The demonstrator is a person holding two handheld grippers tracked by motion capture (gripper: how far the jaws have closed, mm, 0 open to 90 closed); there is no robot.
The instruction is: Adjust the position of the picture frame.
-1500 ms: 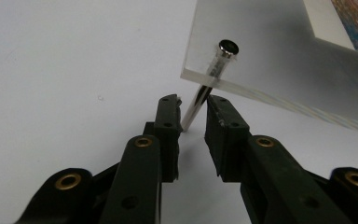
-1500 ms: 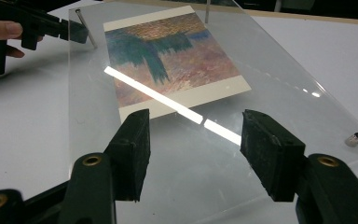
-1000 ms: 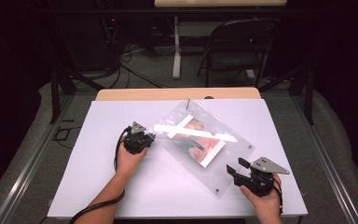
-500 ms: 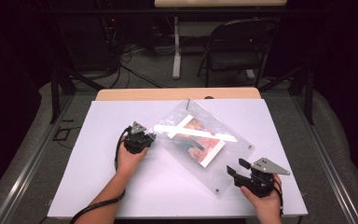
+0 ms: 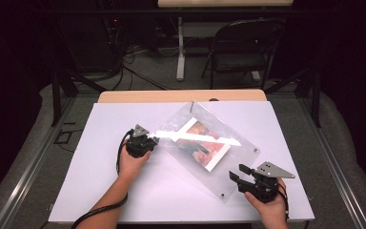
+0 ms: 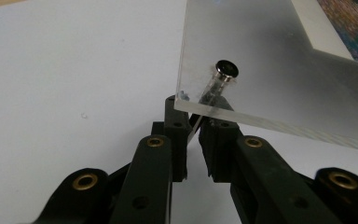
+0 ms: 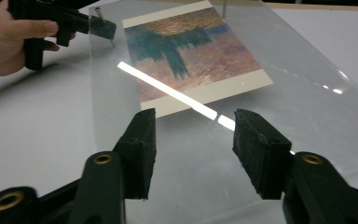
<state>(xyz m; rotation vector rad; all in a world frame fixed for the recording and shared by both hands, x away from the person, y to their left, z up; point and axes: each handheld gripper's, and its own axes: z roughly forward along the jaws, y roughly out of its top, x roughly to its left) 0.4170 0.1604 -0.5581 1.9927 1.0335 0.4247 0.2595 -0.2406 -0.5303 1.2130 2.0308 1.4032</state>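
Clear acrylic frame [image 5: 205,143] with print [image 5: 204,144], no legible writing; left tongs [image 6: 193,135] clamped on its corner standoff [image 6: 216,84]; right tongs [image 7: 193,140] apart, just been closing, nothing gripped.

Table [image 5: 124,200]: lying white across the lower middle of the frame, with a wooden edge [image 5: 138,97] showing along its far side.
Folding chair [image 5: 240,52]: standing dark at upper right, behind the table.
Cables [image 5: 138,52]: trailing over the grey floor [image 5: 43,143] at upper left.
Table leg [image 5: 181,52]: rising pale at top centre.
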